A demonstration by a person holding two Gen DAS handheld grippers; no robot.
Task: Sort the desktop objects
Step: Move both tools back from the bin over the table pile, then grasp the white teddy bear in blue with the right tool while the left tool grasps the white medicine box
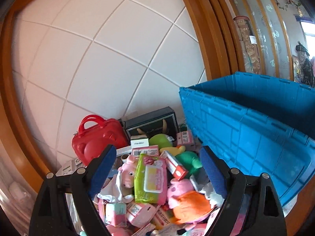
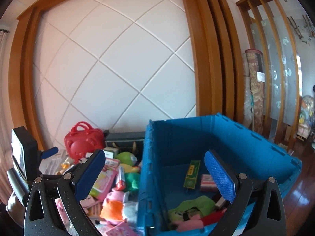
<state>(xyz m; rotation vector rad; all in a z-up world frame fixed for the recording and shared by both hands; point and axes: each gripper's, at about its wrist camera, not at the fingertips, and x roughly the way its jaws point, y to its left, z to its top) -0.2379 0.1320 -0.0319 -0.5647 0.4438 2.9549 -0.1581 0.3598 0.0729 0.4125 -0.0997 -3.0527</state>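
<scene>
Between toy pile [image 2: 110, 179] and blue crate [image 2: 216, 137] rim, gaping right tongs [image 2: 155, 173].

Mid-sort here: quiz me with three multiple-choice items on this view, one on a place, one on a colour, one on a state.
1. Where does the green-and-yellow flat box lie?
A. Inside the big blue plastic crate
B. On the pile of toys
C. On the wooden floor

2. What colour is the small hard carry case with two handles?
A. Blue
B. Red
C. Green

3. How does the left gripper stand?
A. Shut on the green wet-wipes pack
B. Shut and empty
C. Open, holding nothing

Answers:
1. A, it rests on the crate's floor in the right wrist view.
2. B, it is red, at the back of the pile by the wall.
3. C, its blue pads stand wide apart above the pack without pressing on it.
</scene>
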